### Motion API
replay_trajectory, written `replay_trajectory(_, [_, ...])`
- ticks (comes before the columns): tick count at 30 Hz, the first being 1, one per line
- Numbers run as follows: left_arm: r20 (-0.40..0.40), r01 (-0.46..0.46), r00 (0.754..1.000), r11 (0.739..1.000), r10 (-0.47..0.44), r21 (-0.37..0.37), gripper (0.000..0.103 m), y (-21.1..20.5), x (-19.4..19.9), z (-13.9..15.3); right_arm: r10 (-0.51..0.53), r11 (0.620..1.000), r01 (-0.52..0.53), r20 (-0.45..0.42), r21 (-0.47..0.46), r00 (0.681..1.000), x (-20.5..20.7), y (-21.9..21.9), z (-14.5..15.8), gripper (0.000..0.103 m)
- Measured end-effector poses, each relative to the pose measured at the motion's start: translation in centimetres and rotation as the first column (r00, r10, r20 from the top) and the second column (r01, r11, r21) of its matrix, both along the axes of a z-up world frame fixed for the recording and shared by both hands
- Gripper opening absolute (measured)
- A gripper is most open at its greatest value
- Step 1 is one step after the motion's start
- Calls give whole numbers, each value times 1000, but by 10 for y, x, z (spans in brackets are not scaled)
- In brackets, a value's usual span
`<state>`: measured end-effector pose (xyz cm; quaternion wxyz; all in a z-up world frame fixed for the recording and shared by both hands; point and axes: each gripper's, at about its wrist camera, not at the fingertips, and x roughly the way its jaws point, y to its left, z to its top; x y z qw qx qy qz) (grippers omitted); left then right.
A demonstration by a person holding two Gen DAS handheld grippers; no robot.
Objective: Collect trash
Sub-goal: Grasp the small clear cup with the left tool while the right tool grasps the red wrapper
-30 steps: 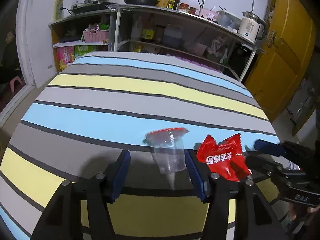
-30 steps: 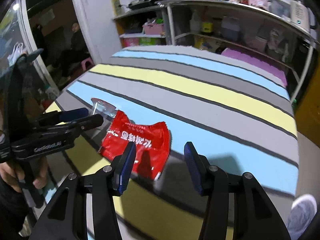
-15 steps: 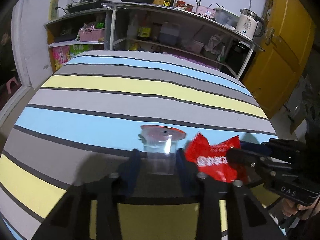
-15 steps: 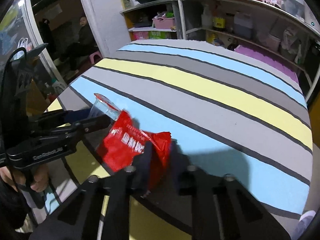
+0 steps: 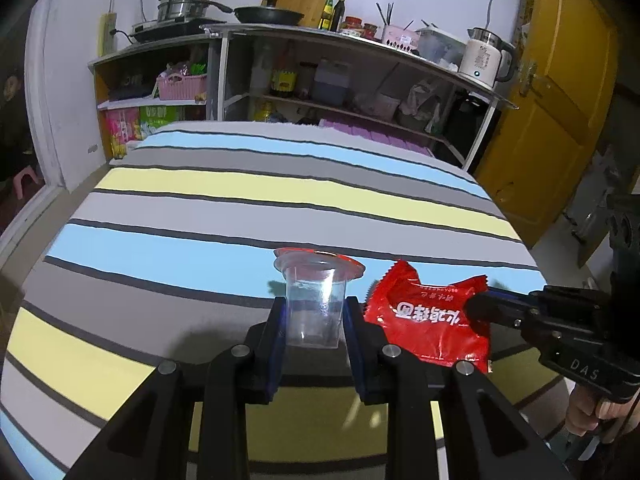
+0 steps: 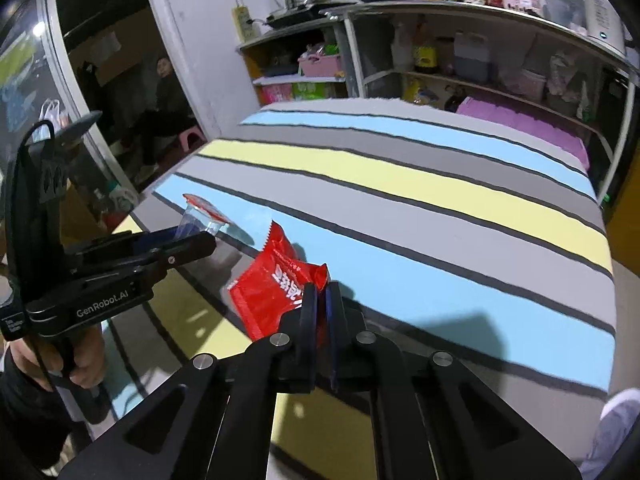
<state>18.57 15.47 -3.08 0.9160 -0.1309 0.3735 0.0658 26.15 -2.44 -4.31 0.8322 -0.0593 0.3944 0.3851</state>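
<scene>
Both grippers have closed since a second ago: then their blue-padded fingers stood wide apart around the trash, now each pair is pressed onto its item.

The left gripper has its two black fingers with blue pads squeezed against the sides of the clear plastic cup, a thin, see-through, tapered cup with a red foil lid peeled back around its rim. The cup sits upright between the pads, its rim rising above the fingertips. From the right wrist view the same cup shows at the far left, sticking out past the tips of that gripper.

The right gripper is nearly fully closed, with only a sliver between the pads, pinching the right edge of the red snack wrapper. The wrapper is glossy, crinkled foil with a serrated end and white printed characters. In the left wrist view the wrapper lies just right of the cup, and the right gripper reaches in from the right and grips its right side.

Both items are at the near edge of the striped tablecloth, a smooth fabric in grey, blue and yellow bands with thin dark lines.
</scene>
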Motion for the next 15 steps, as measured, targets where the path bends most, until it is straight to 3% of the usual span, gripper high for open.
replay_trajectory(15, [70,106,992,994,-108,25,28,-54,-38,32,-174,982,169,50,89,984,-49,-69,29,3])
